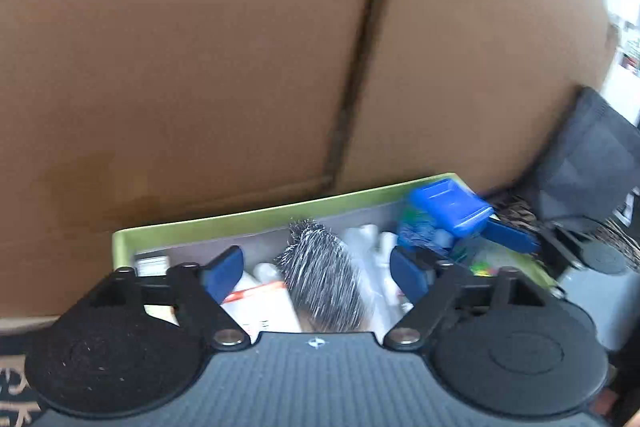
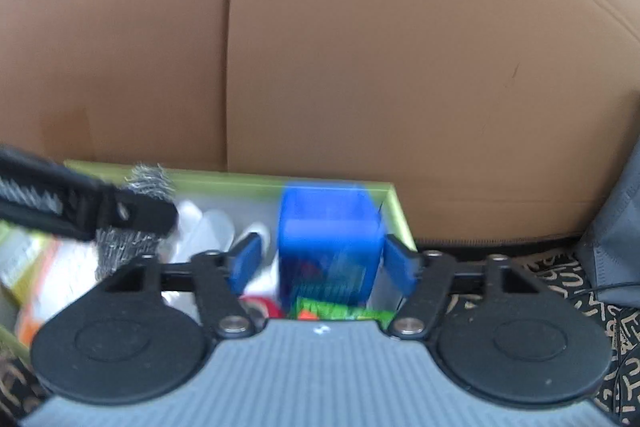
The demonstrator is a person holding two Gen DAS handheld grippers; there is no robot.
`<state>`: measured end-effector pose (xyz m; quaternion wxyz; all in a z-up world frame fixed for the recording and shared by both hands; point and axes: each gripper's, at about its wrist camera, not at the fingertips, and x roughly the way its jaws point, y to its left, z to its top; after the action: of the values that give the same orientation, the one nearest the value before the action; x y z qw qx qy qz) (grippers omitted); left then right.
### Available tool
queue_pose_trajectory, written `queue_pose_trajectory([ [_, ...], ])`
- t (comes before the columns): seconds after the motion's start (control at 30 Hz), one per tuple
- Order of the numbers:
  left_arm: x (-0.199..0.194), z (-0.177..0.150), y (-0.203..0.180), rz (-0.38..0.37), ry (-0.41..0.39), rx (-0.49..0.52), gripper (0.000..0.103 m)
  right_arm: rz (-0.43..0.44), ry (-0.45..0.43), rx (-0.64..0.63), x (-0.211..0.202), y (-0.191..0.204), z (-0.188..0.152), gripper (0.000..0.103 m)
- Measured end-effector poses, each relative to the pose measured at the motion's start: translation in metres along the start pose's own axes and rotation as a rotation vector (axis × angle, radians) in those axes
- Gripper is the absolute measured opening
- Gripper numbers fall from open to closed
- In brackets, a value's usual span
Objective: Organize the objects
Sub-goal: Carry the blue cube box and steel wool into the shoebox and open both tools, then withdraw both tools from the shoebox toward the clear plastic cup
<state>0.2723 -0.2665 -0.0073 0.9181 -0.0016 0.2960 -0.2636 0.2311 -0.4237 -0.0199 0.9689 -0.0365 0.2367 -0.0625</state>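
Observation:
A green-rimmed box (image 1: 248, 217) holds several objects: a steel-wool scrubber (image 1: 320, 275), white bottles (image 1: 376, 247) and a red-and-white carton (image 1: 264, 303). My left gripper (image 1: 318, 277) is open above the box, its blue pads either side of the scrubber without touching it. My right gripper (image 2: 326, 261) is open at the box's right end (image 2: 394, 207). A blue lidded container (image 2: 330, 247) stands between its pads; a gap shows on the left side. The container also shows in the left wrist view (image 1: 450, 207), with the right gripper's pad beside it.
A large brown cardboard box (image 1: 240, 47) stands right behind the green box. A grey fabric bag (image 2: 616, 247) lies at the right. A dark patterned mat (image 2: 580, 291) lies under everything. A green and red packet (image 2: 340, 311) lies in the box's near right corner.

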Motion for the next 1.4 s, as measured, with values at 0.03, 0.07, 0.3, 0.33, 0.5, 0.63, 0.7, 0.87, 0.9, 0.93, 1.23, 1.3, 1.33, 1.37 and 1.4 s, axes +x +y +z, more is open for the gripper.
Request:
queue_pose_trajectory([
  [0.03, -0.002, -0.003, 0.002, -0.001, -0.008, -0.001, 0.085, 0.003, -0.011, -0.014, -0.002, 0.002, -0.004, 0.078],
  [0.07, -0.003, -0.005, 0.004, -0.009, -0.006, -0.001, 0.085, 0.01, -0.024, -0.014, -0.006, 0.002, -0.007, 0.081],
  [0.3, -0.02, -0.012, 0.014, 0.012, 0.002, -0.051, 0.085, 0.007, -0.078, 0.01, -0.038, 0.013, -0.014, 0.1],
  [0.33, -0.024, -0.012, 0.019, 0.016, 0.0, -0.051, 0.085, 0.006, -0.086, 0.008, -0.046, 0.019, -0.016, 0.101],
  [0.5, -0.053, -0.019, 0.029, 0.062, -0.02, -0.023, 0.086, 0.022, -0.111, 0.004, -0.066, 0.016, -0.002, 0.103],
  [0.63, -0.077, -0.024, 0.031, 0.087, -0.025, -0.022, 0.086, 0.042, -0.136, -0.026, -0.087, 0.03, 0.0, 0.103],
  [0.7, -0.091, -0.028, 0.033, 0.091, -0.029, -0.023, 0.086, 0.056, -0.15, -0.024, -0.098, 0.039, 0.003, 0.103],
  [0.87, -0.123, -0.039, 0.044, 0.08, -0.015, -0.033, 0.087, 0.122, -0.172, -0.002, -0.128, 0.057, 0.006, 0.103],
  [0.9, -0.128, -0.042, 0.047, 0.087, -0.015, -0.03, 0.087, 0.134, -0.173, -0.005, -0.134, 0.061, 0.005, 0.103],
  [0.93, -0.135, -0.045, 0.05, 0.096, -0.015, -0.025, 0.087, 0.142, -0.174, -0.008, -0.138, 0.066, 0.005, 0.103],
  [1.23, -0.172, -0.076, 0.092, 0.12, -0.028, -0.056, 0.087, 0.242, -0.151, -0.049, -0.159, 0.121, 0.0, 0.103],
  [1.3, -0.179, -0.084, 0.108, 0.144, -0.028, -0.059, 0.087, 0.276, -0.132, -0.068, -0.157, 0.138, -0.002, 0.103],
  [1.33, -0.181, -0.088, 0.118, 0.163, -0.025, -0.062, 0.088, 0.297, -0.121, -0.081, -0.155, 0.148, -0.003, 0.103],
  [1.37, -0.183, -0.092, 0.129, 0.183, -0.021, -0.069, 0.088, 0.315, -0.11, -0.094, -0.153, 0.158, -0.003, 0.103],
  [1.4, -0.183, -0.095, 0.14, 0.201, -0.015, -0.081, 0.088, 0.329, -0.1, -0.107, -0.15, 0.168, -0.004, 0.103],
])
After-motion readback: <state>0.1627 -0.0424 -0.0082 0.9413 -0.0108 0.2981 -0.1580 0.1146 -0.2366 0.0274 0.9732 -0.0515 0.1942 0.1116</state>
